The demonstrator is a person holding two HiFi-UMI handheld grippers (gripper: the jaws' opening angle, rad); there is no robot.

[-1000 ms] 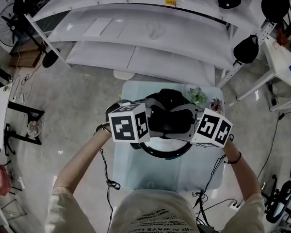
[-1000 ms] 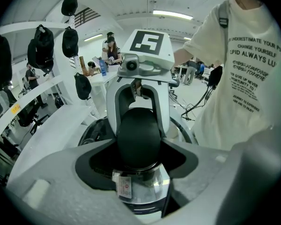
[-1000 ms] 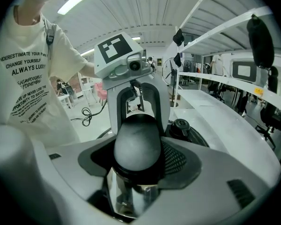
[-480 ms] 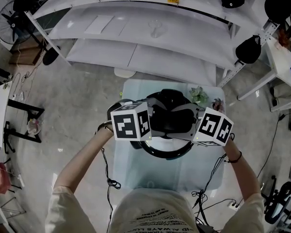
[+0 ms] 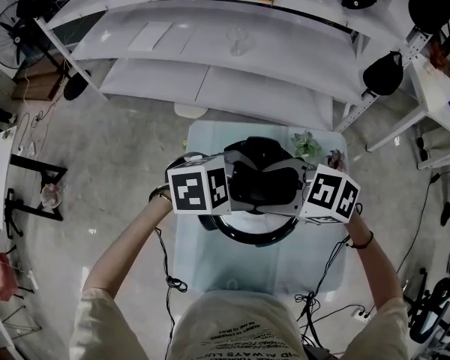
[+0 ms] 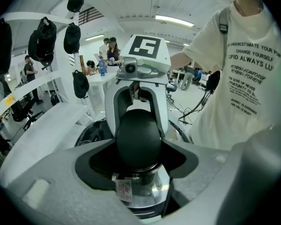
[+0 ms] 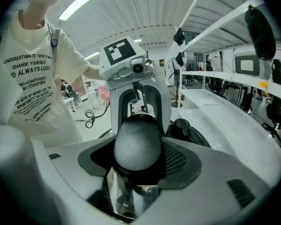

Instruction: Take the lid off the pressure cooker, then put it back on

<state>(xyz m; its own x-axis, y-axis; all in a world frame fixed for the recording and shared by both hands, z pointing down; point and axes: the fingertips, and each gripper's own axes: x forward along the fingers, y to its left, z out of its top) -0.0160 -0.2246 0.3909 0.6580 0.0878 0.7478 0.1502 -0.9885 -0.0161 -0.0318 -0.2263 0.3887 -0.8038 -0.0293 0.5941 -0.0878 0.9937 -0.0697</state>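
Pinching the handle (image 5: 266, 182) above the cooker (image 5: 255, 238) in both left gripper (image 6: 139, 159) and right gripper (image 7: 136, 165) jaws, risks jamming the lid (image 7: 192, 134) if lifted unevenly.

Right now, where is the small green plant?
In the head view, the small green plant stands near the far right corner of the glass table, just beyond the pressure cooker and to its right.
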